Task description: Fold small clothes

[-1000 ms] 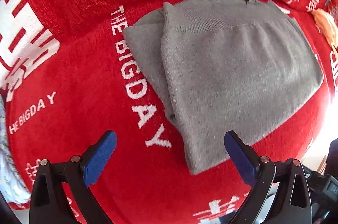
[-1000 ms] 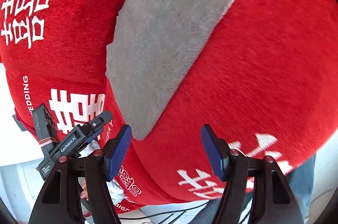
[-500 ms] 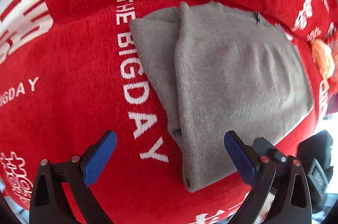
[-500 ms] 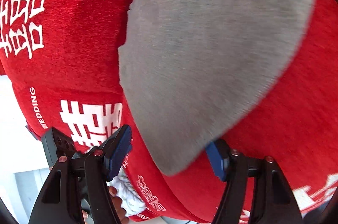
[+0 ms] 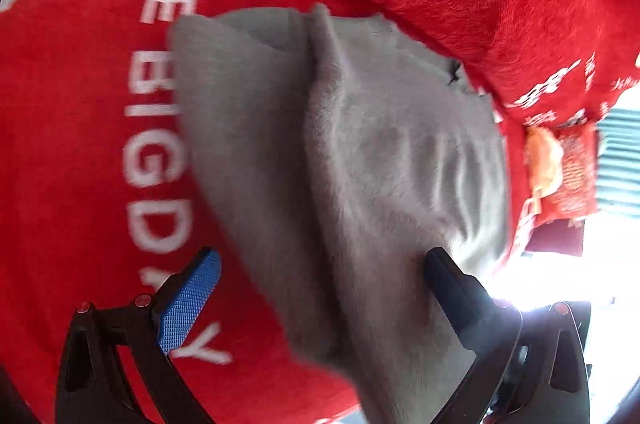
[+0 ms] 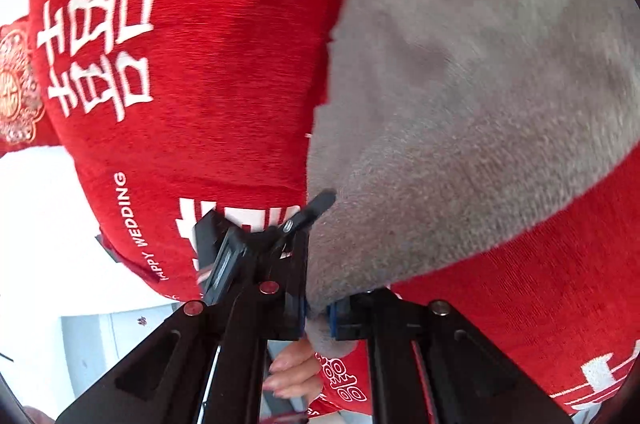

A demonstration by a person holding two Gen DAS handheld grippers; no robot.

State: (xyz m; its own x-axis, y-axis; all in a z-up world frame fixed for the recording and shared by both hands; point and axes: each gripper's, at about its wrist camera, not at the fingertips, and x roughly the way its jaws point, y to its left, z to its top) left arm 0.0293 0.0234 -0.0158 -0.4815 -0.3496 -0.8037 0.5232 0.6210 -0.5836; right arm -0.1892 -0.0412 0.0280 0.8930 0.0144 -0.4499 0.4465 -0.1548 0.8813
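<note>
A folded grey knit garment [image 5: 384, 160] lies on a red cloth with white lettering [image 5: 80, 144]. My left gripper [image 5: 322, 260] is open and tilted down over the garment's near edge. The grey fabric runs between its blue pads [image 5: 192, 300] without being pressed. In the right wrist view the same garment [image 6: 480, 84] fills the upper right. My right gripper [image 6: 318, 316] is shut on the garment's near corner, and a bit of fabric pokes out below the pads. The left gripper [image 6: 256, 244] shows there as a black body just left of that corner, with a hand [image 6: 288, 372] beneath it.
The red cloth [image 6: 200, 64] drapes over the surface's edge at lower left, with a bright white floor [image 6: 48, 224] beyond it. A red and gold embroidered packet [image 5: 560, 176] lies at the right past the garment, and a similar red and gold piece [image 6: 16, 88] sits at the far left.
The right gripper's jaws went from wide apart to shut on the garment's corner. The left gripper came down closer and rolled, so the grey edge now lies between its fingers.
</note>
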